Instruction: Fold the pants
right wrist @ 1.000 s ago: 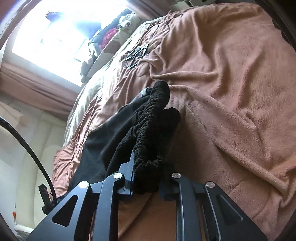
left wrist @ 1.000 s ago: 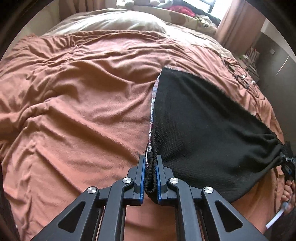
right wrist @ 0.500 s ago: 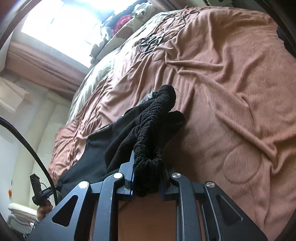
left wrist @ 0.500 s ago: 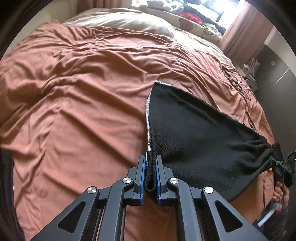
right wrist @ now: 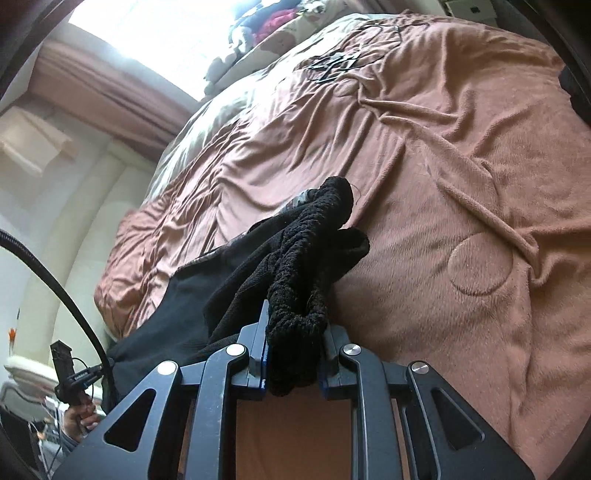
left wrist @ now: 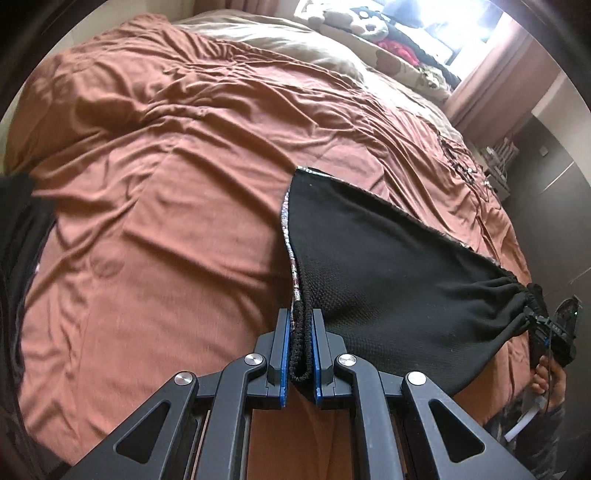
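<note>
Black knit pants (left wrist: 388,273) hang stretched in the air above a bed, their patterned inner edge showing along the left side. My left gripper (left wrist: 300,321) is shut on one end of the ribbed waistband. In the left wrist view the cloth runs right to my right gripper (left wrist: 550,332), seen small at the far edge. In the right wrist view my right gripper (right wrist: 295,325) is shut on a thick bunch of the black pants (right wrist: 303,258), and the cloth trails left toward my left gripper (right wrist: 79,376), held by a hand.
A rumpled brown blanket (left wrist: 166,177) covers the bed under the pants. Pillows and soft toys (left wrist: 369,26) lie at the head by a bright window. A curtain (left wrist: 491,74) and shelves stand to the right. A black cable (right wrist: 55,280) arcs at the left.
The left gripper has swept sideways with the waistband, pulling the pants out flatter and wider between the two grippers. The right gripper rose a little and rolled, still gripping its bunch.
</note>
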Tool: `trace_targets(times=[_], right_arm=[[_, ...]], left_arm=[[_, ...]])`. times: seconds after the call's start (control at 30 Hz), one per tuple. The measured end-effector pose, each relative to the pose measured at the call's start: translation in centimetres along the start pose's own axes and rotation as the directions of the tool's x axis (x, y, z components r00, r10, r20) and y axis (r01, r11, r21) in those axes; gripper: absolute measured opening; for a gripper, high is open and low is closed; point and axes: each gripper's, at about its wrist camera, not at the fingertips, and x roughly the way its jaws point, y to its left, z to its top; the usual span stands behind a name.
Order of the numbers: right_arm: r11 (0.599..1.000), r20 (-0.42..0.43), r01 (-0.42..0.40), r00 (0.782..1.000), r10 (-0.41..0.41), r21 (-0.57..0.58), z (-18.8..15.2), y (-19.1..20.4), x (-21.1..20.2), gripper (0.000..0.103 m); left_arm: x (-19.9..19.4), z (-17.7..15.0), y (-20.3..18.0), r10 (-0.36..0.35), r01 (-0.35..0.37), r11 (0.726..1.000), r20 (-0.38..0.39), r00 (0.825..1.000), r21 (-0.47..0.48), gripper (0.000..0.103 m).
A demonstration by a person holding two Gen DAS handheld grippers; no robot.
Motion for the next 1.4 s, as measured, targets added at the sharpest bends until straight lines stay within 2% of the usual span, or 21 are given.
trace_targets(times=[0.37,0.7,0.83,0.87,0.9,0.97,1.0,1.03,1.1,1.4], right_arm=[[0.996,-0.046,0.027,0.998,-0.031,-0.091,-0.3,0.7,-1.5,0.016],[0.988,-0.08,0.072,0.993,-0.083,-0.135,-0.9,0.6,-3.2,0.016],[0.983,-0.087,0.092,0.99,-0.107,-0.156,-1.2,0.6,-3.7,0.017],[0.975,-0.097,0.129,0.984,-0.148,-0.178,-1.3,0.6,-3.5,0.019],[0.966,-0.1,0.164,0.977,-0.187,-0.199,-1.6,0.7,-3.2,0.023],[0.945,-0.099,0.233,0.96,-0.261,-0.231,-1.9,0.8,-2.9,0.042],[0.932,-0.084,0.268,0.952,-0.295,-0.244,-2.1,0.9,-3.0,0.048],[0.93,-0.07,0.272,0.952,-0.297,-0.246,-2.1,1.1,-3.3,0.059],[0.935,-0.05,0.257,0.96,-0.277,-0.243,-2.1,1.5,-3.9,0.061],[0.926,-0.015,0.278,0.956,-0.292,-0.254,-1.2,2.4,-3.6,0.061]], left_arm=[[-2.5,-6.2,1.0,-0.036,0.035,0.997,-0.004,0.999,-0.072,0.01],[-2.1,-12.3,0.7,-0.088,0.078,0.989,-0.078,0.993,-0.129,0.011],[-0.9,-14.1,0.7,-0.105,0.086,0.987,-0.141,0.985,-0.134,0.014],[-0.4,-14.4,0.7,-0.094,0.074,0.99,-0.167,0.982,-0.121,0.015],[0.2,-14.5,0.9,-0.078,0.057,0.992,-0.187,0.979,-0.113,0.015],[0.7,-14.4,1.5,-0.055,0.033,0.993,-0.199,0.978,-0.113,0.022],[0.8,-14.1,1.8,-0.04,0.017,0.993,-0.198,0.979,-0.118,0.035],[0.9,-13.8,2.0,-0.025,0.003,0.993,-0.19,0.982,-0.116,0.047],[0.7,-12.9,2.1,-0.009,-0.007,0.995,-0.156,0.988,-0.096,0.053],[1.9,-7.8,1.5,-0.008,0.006,1.0,-0.075,0.997,-0.025,0.053]])
